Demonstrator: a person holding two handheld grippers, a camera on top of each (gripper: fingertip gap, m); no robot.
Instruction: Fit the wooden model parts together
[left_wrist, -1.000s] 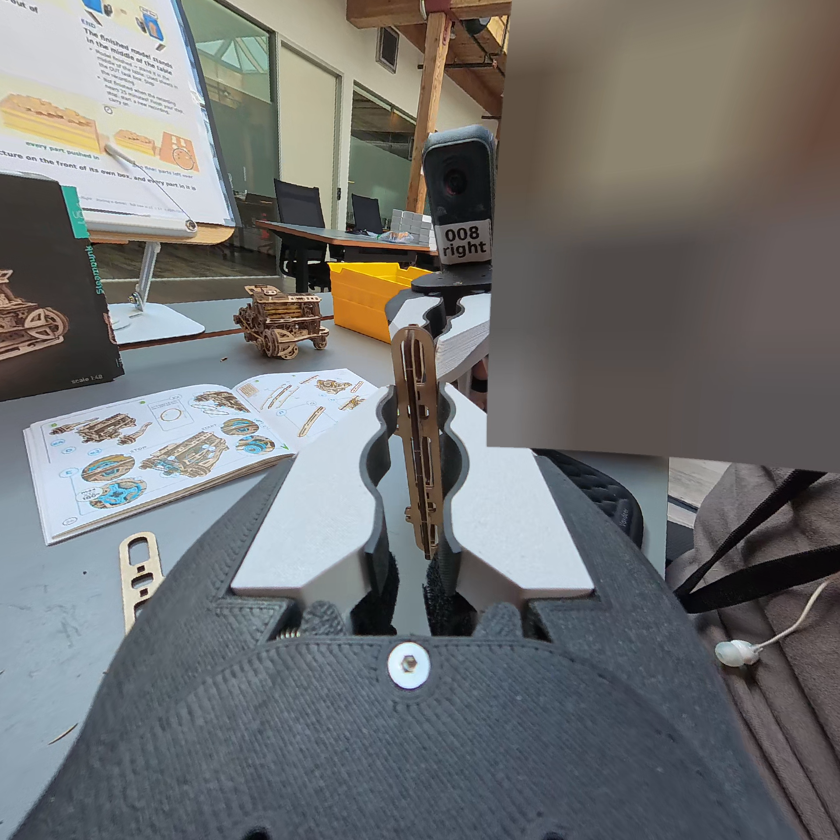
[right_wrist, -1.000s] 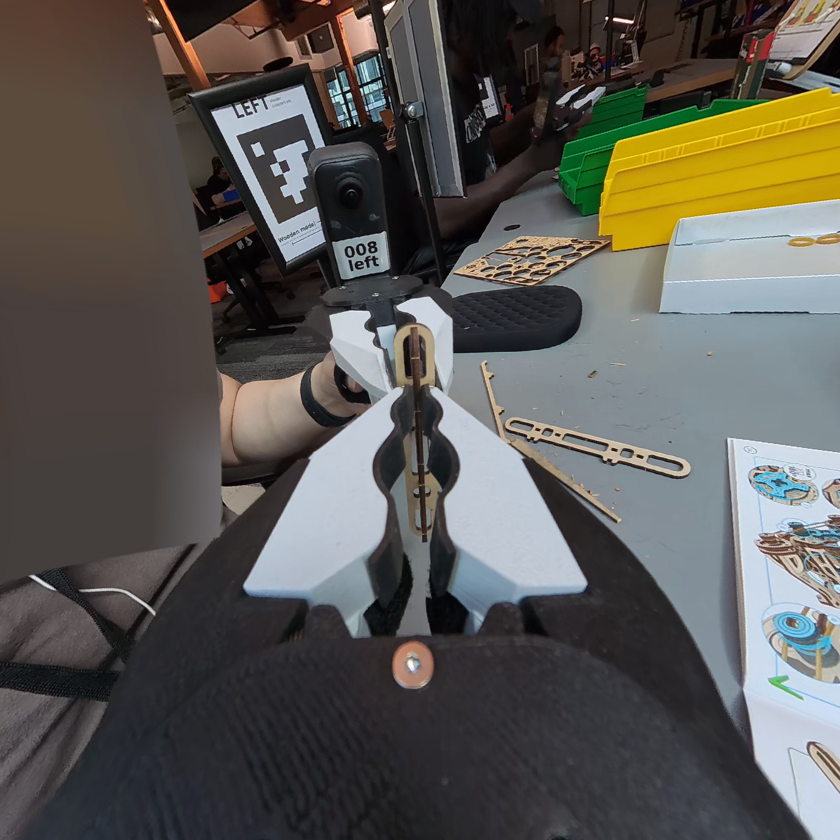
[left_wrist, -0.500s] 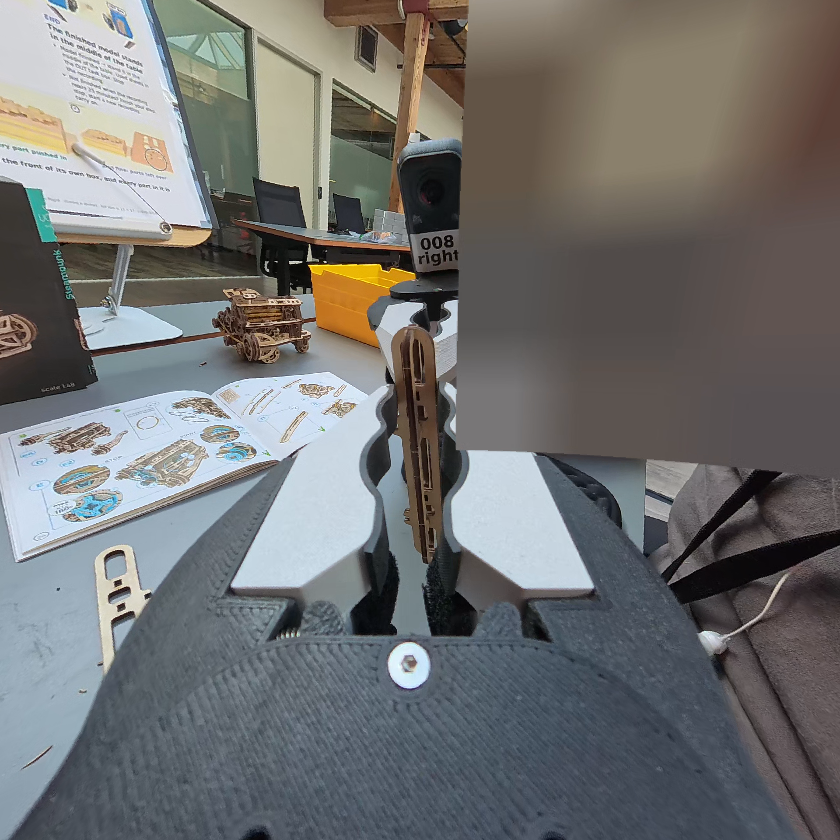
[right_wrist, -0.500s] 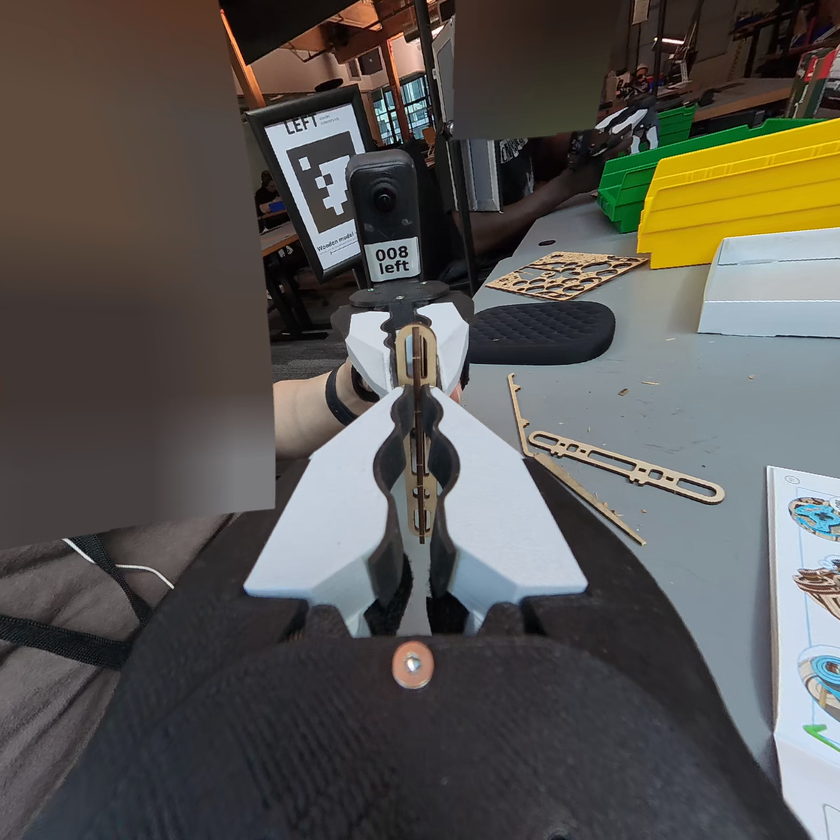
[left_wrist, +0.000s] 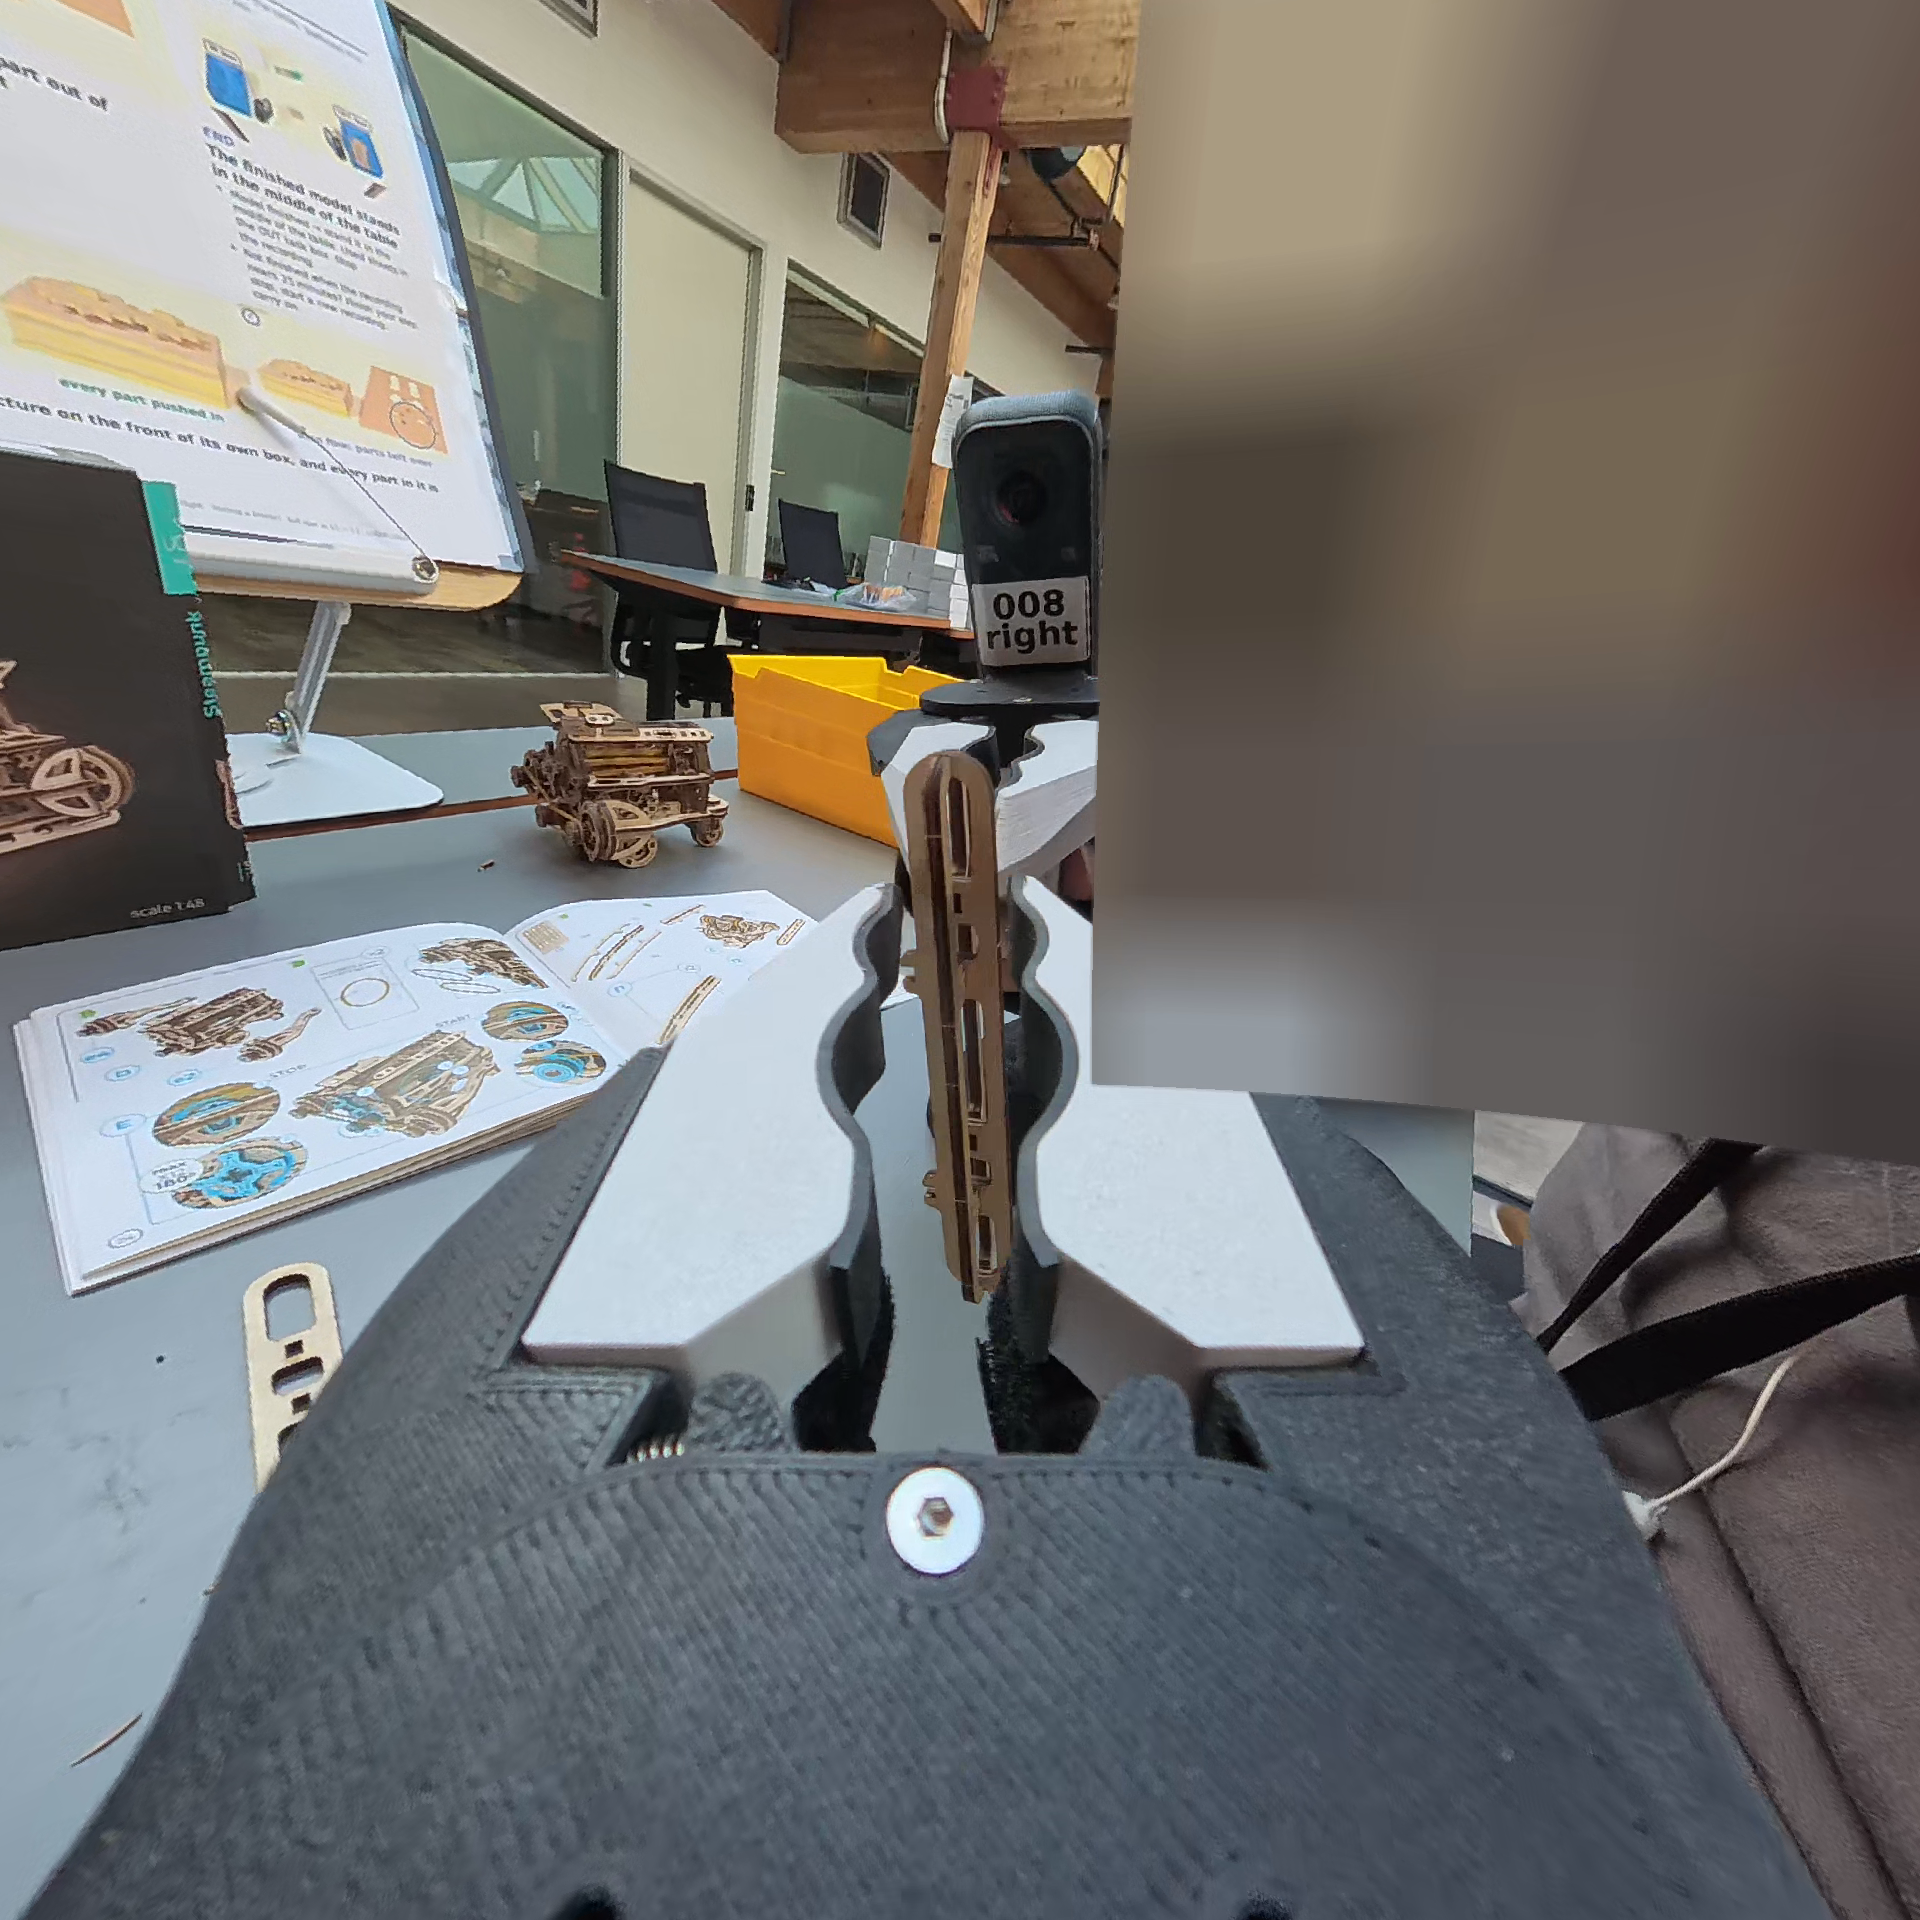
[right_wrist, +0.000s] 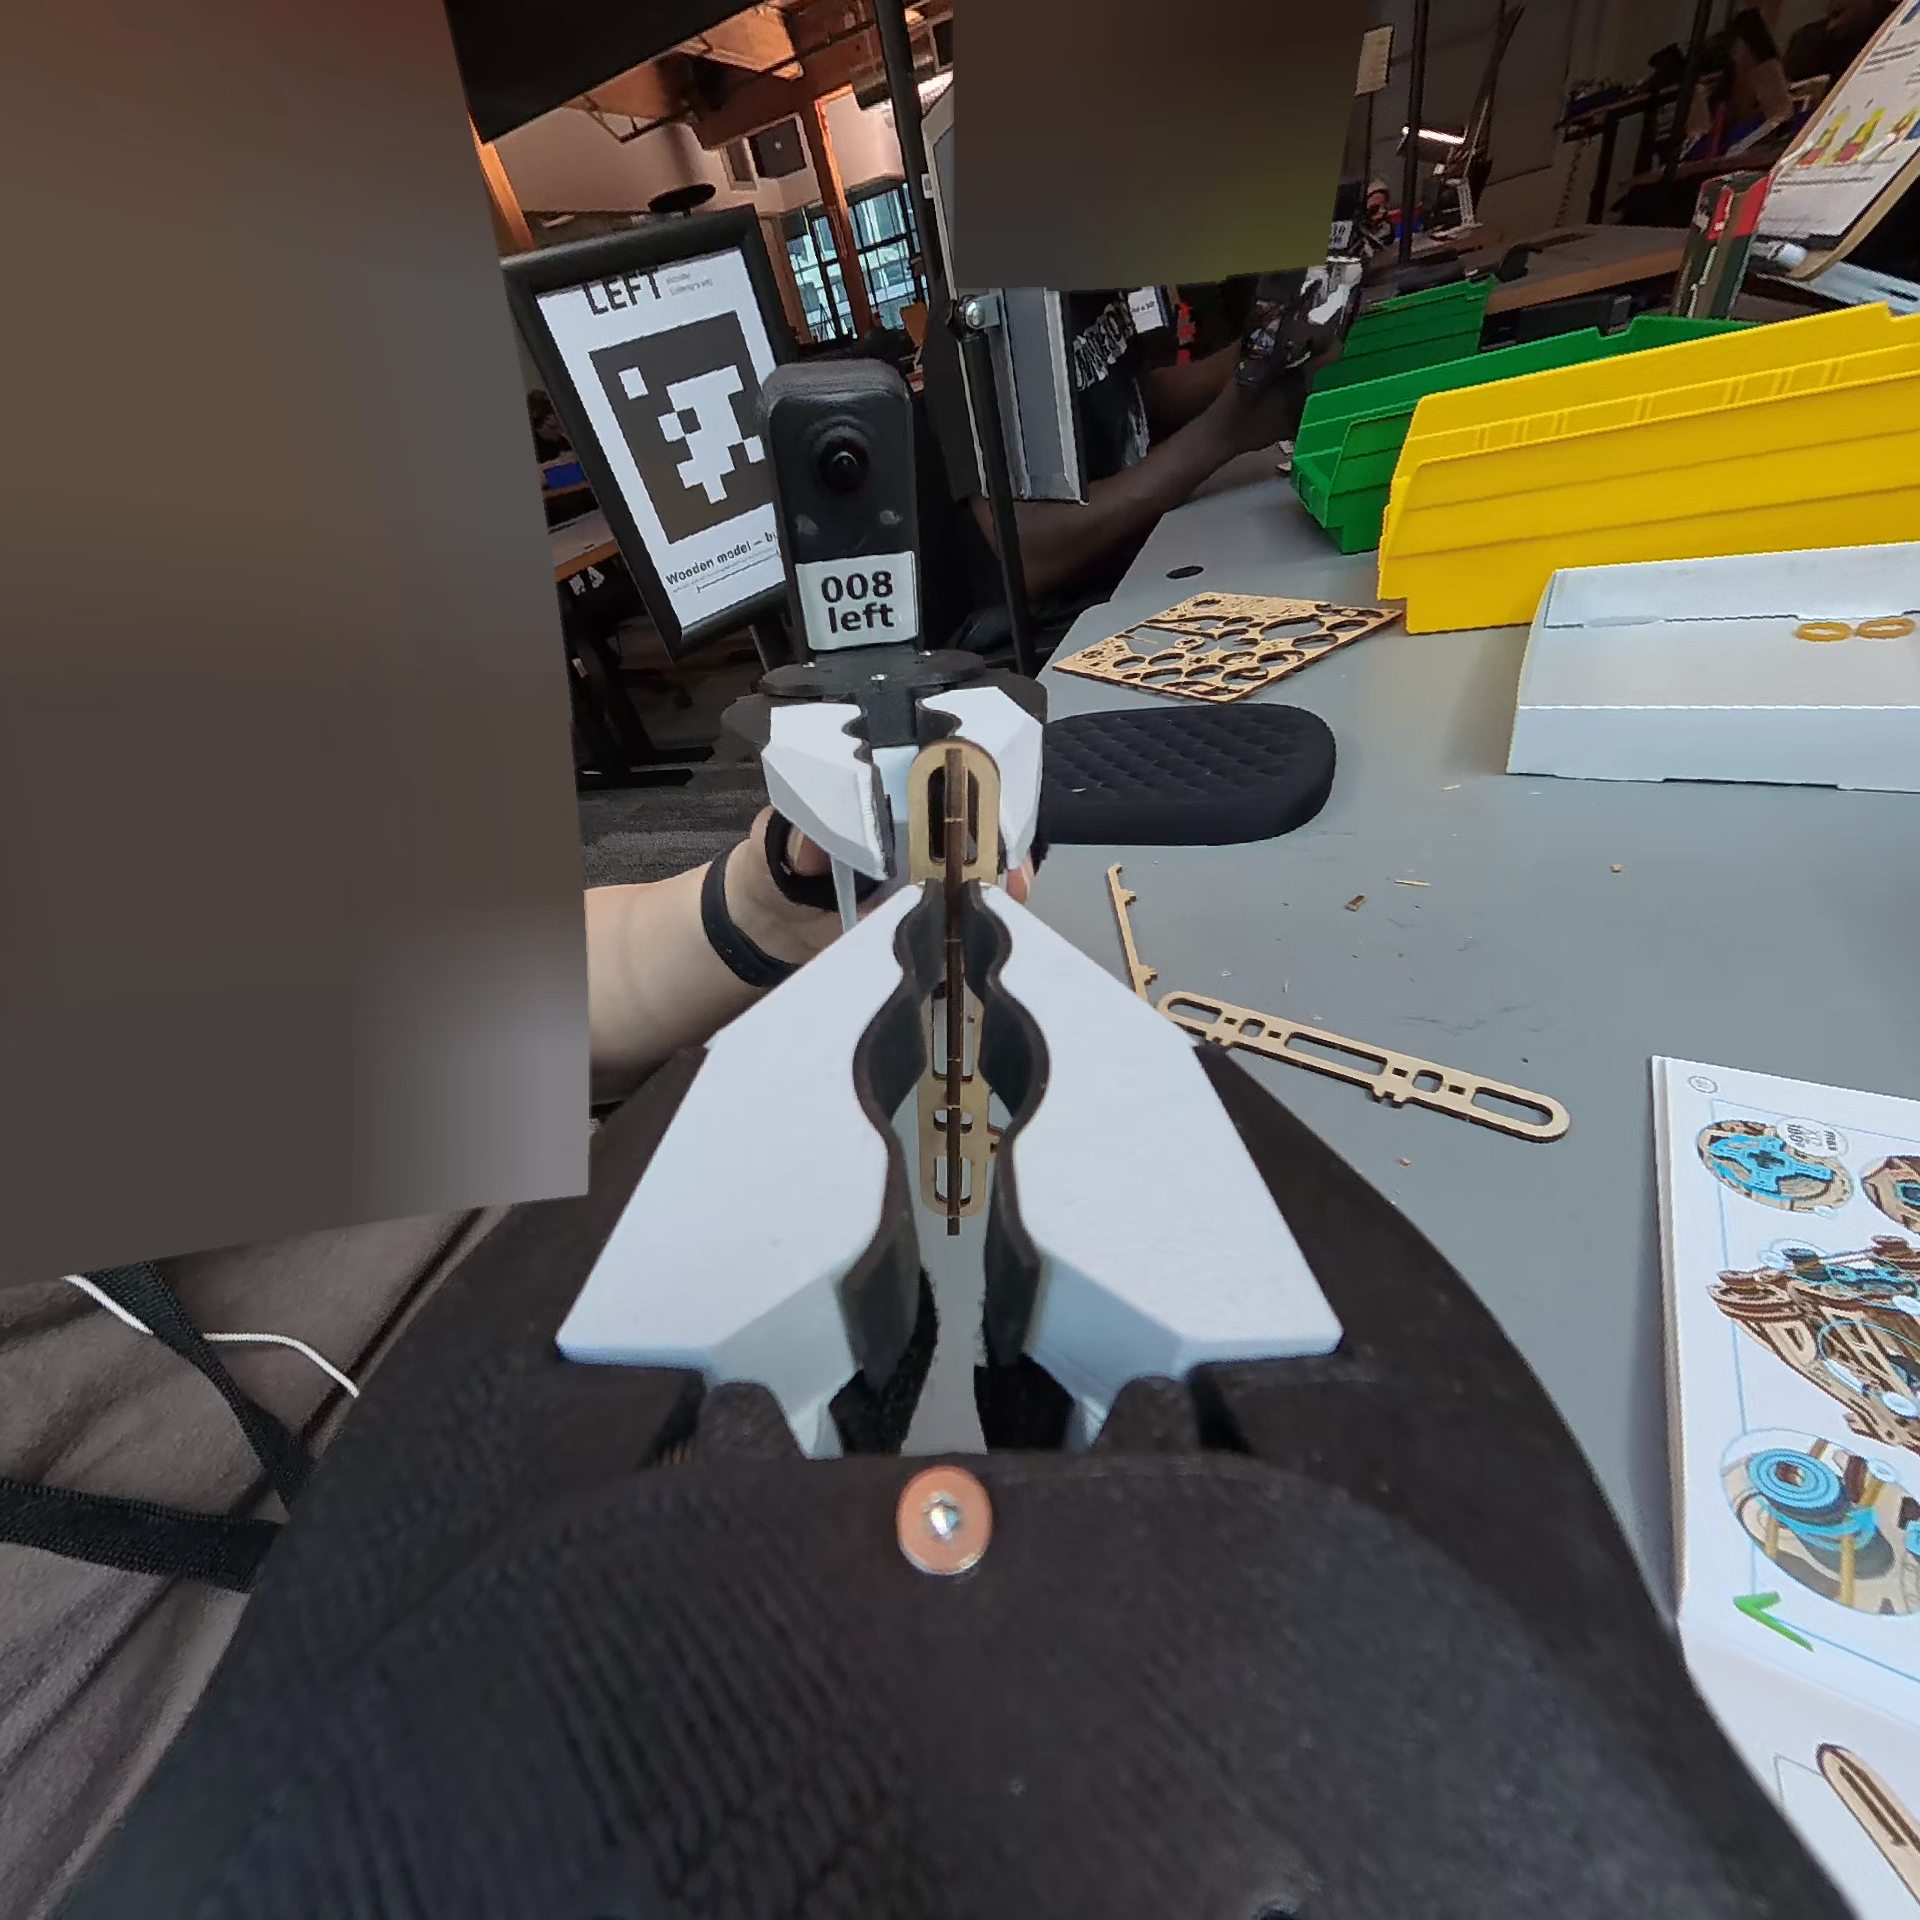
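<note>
A wooden assembly (left_wrist: 961, 1039), a slotted bar with a thin tabbed strip set in its slots, hangs in the air between my two grippers, which face each other. My left gripper (left_wrist: 954, 904) is shut on its near end. My right gripper (right_wrist: 951, 909) is shut on the other end of the assembly (right_wrist: 951, 1091). In the right wrist view the left gripper (right_wrist: 935, 821) shows just beyond the wood, held by a hand. In the left wrist view the right gripper (left_wrist: 987, 800) is partly hidden by a blur patch.
On the grey table lie a loose slotted bar (right_wrist: 1361, 1070), a thin strip (right_wrist: 1127, 935), a punched wooden sheet (right_wrist: 1226, 644), a black pad (right_wrist: 1184, 769), a white box (right_wrist: 1714, 675), yellow bins (right_wrist: 1662, 468) and an open booklet (left_wrist: 332, 1060). A finished wooden model (left_wrist: 623, 790) stands behind. Both grippers' tips are close together, under 4 cm apart.
Both grippers have shifted together with the wooden assembly, so the background has slid sideways in each view. Both grips look the same as before.
</note>
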